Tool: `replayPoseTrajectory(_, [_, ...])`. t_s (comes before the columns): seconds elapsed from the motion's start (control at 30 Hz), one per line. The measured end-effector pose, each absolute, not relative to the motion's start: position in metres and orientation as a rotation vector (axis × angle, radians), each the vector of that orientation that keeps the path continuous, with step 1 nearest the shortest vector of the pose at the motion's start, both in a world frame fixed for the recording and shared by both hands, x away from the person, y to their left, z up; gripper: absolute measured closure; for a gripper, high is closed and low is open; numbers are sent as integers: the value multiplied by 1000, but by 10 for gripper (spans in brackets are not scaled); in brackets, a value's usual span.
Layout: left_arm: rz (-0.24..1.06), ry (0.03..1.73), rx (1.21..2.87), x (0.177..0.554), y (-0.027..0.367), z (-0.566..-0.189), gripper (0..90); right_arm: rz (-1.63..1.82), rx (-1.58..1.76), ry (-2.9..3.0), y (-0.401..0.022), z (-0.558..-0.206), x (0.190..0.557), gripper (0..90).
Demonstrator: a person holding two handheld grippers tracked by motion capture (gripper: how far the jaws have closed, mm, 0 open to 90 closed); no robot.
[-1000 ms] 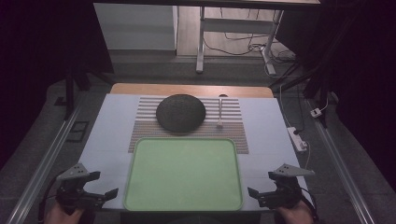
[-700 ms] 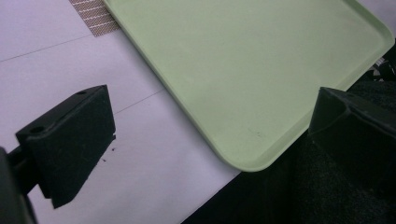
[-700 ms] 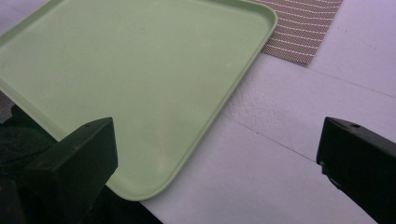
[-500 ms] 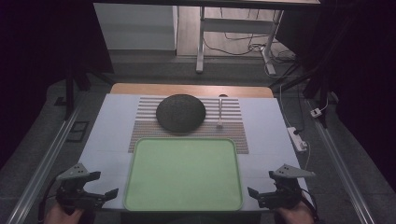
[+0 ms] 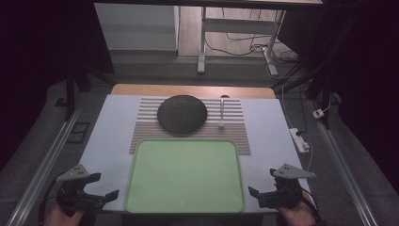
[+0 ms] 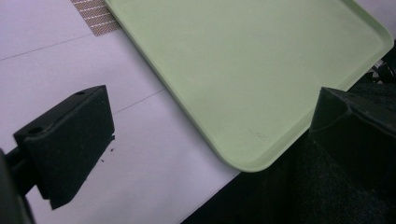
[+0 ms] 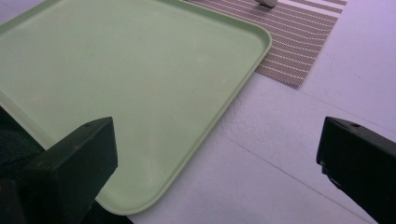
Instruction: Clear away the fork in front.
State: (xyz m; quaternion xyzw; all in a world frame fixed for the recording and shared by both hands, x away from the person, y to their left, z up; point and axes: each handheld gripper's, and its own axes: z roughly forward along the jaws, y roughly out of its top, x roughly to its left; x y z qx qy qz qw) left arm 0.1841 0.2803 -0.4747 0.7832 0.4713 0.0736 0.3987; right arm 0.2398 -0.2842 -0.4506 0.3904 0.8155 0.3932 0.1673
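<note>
Green tray sits untouched between two open grippers

Green tray (image 5: pixel 185 175), smooth matte plastic with rounded corners and a low raised rim, lies flat at the near edge of the white table (image 5: pixel 113 127). At its left, the left gripper (image 5: pixel 104 197) hovers just beside the tray's near corner, blocky black jaws wide apart, nothing between them. Behind the tray, a ribbed striped placemat (image 5: pixel 235 134) carries a dark, rough-textured dome (image 5: pixel 182 113) and a slim pale utensil (image 5: pixel 221 113). At the right, the right gripper (image 5: pixel 256 194) mirrors it, jaws spread, empty. Nothing has shifted from a second ago: both grippers hold the same spots.
</note>
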Motion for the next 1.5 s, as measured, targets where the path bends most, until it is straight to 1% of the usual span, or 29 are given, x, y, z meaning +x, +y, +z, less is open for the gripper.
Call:
replayPoseTrajectory(0.9, [176,1202,1973,185,281,-475,1,1187,1107,2351,-268,-452,272,0])
replayPoseTrajectory(1.5, [175,1208,1962,185,282,-475,0,1102,1110,2371,-251,-458,315,0])
